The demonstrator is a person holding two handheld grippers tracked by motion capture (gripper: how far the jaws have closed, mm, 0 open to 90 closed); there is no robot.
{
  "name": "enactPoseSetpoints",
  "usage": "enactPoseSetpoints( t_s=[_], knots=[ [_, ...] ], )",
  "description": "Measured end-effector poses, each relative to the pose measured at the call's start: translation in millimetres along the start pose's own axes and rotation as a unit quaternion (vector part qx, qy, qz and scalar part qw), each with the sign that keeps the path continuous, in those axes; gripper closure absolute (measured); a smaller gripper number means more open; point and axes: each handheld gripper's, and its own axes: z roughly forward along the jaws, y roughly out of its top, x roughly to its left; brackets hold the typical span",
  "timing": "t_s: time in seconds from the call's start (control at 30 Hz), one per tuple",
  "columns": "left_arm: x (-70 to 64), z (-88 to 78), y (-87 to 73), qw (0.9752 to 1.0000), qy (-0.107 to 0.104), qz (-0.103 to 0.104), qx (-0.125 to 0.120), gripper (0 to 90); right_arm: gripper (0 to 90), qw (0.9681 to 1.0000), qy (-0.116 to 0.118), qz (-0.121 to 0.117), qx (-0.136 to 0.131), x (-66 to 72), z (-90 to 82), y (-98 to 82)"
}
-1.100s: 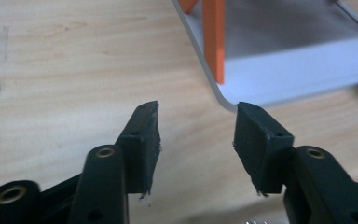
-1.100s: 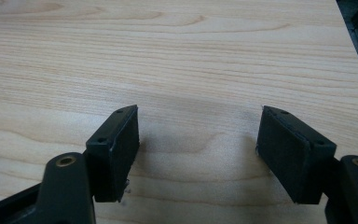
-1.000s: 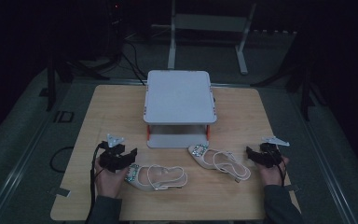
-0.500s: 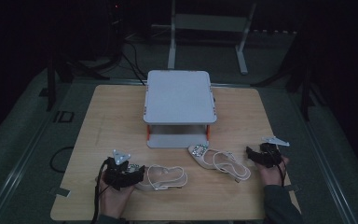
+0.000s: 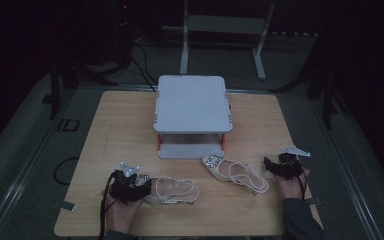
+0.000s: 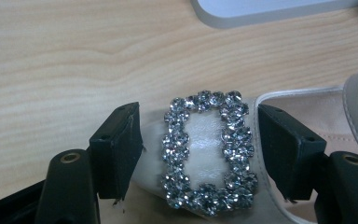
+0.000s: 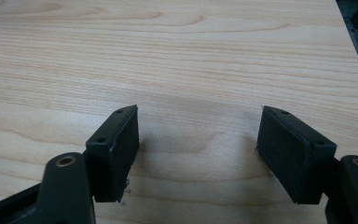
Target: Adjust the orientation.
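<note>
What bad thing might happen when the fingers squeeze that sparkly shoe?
The left gripper is open astride the shoe's buckle. Its jaws have just been closing. If the fingers squeeze here, they might scrape stones loose, or slip off the smooth toe. Lifted by the toe, the heel could drag on the table.

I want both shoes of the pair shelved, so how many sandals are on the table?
2. One sandal lies near the table's front left, its jewelled toe between the left gripper's jaws. The other sandal lies right of centre, before the grey shelf.

Dim, murky high view; both gripper views bright and sharp.
</note>
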Motion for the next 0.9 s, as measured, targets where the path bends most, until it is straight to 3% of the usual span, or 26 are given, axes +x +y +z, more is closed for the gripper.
enactPoseSetpoints(
  t_s=[0.17,0.3,0.4,0.47,0.6,0.7,0.8,0.9],
  knots=[
    [6.4,3.0,6.2,0.9998,0.017,0.003,-0.007,33.1,29.5,1.0000,0.000,0.000,0.000,0.0,0.0,0.0],
    [13.7,7.8,11.1,0.9998,0.011,0.001,-0.015,32.3,29.5,1.0000,0.000,0.000,0.000,0.0,0.2,0.1],
    [19.0,12.5,13.4,0.9998,0.005,-0.013,-0.016,30.8,29.4,1.0000,0.000,0.000,0.000,0.0,0.2,0.2],
    [17.8,10.8,12.9,0.9997,0.012,-0.014,-0.017,30.2,29.5,1.0000,0.000,0.001,0.000,0.0,0.2,0.1],
    [16.8,3.0,10.1,0.9989,0.038,-0.027,-0.007,24.9,29.5,1.0000,-0.001,0.000,0.000,-0.1,0.2,0.2],
    [17.9,-3.9,7.4,0.9988,0.030,-0.038,-0.008,23.7,29.4,1.0000,-0.001,0.000,0.000,-0.1,0.2,0.2],
    [14.0,-3.7,5.4,0.9989,0.020,-0.040,0.012,24.2,29.5,1.0000,-0.001,0.000,0.000,-0.1,0.2,0.2],
    [12.8,4.7,4.3,0.9982,0.035,-0.038,0.029,25.6,29.4,1.0000,-0.001,0.000,0.000,-0.1,0.2,0.2]
  ],
)
